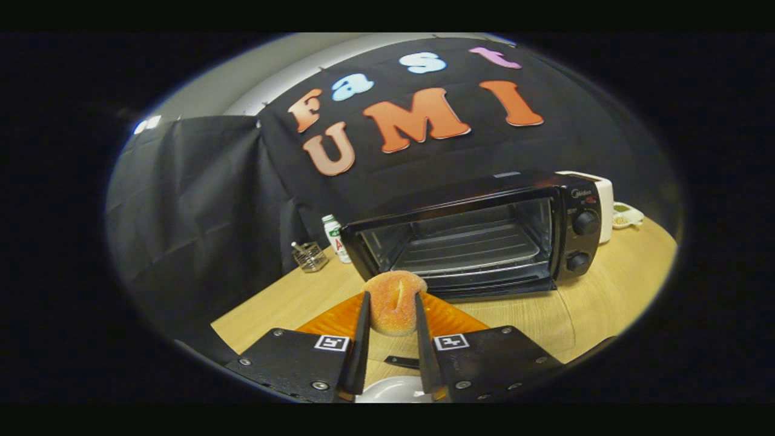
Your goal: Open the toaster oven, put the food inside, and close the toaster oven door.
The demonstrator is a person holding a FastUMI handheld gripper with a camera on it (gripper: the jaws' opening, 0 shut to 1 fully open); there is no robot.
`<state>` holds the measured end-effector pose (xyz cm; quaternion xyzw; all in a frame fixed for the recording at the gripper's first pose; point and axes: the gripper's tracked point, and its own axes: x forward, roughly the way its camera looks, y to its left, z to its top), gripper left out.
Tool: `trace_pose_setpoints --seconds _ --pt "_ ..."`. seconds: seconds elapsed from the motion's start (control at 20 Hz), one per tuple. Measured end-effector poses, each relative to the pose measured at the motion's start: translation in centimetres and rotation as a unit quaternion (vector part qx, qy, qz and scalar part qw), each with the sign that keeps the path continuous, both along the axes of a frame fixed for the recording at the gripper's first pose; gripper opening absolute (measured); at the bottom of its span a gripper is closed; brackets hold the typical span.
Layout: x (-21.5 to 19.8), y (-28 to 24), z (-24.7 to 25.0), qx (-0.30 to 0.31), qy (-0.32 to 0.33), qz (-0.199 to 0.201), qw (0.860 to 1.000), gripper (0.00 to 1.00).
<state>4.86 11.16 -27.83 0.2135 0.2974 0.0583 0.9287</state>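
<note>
- Gripping the food (393,309), the tongs (392,330) are closed down to the width of the piece, 1 finger pressed on each side of it.
- Food looks like a small bread roll or bun: golden-orange, grainy sugared-looking crust, rounded top, 1 pale slit running down the middle.
- It sits lifted between the fingers, above an orange ridged plate (451,318) on the wooden surface (605,290), just in front of the toaster oven.
- Toaster oven (478,239) is black, straight ahead beyond the fingers, door (496,287) already dropped open and lying flat toward the food.
- Wire rack (469,248) visible inside the cavity; 2 round knobs (584,223) stacked on the right panel.
- White appliance (605,200) just behind the oven's right side, touching or nearly so, cannot tell.
- Small bottle with a green cap (335,238) and a clear square holder (310,256) stand left of the oven, near the cloth wall.
- White rounded object (393,387) low between the fingers, cannot tell what it is.
</note>
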Motion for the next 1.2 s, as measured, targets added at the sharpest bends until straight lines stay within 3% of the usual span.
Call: trace_pose_setpoints --seconds 0.25,0.55,0.9,1.2 --pt "4.1 -1.9 -1.2 0.068 0.024 -0.073 0.995 0.36" --pt "7.2 -2.1 -3.6 0.108 0.053 -0.117 0.986 0.36" --pt "11.0 -4.1 -4.8 0.069 0.03 -0.161 0.984 0.36" --pt "13.5 -4.9 -6.1 0.017 0.018 -0.165 0.986 0.36"
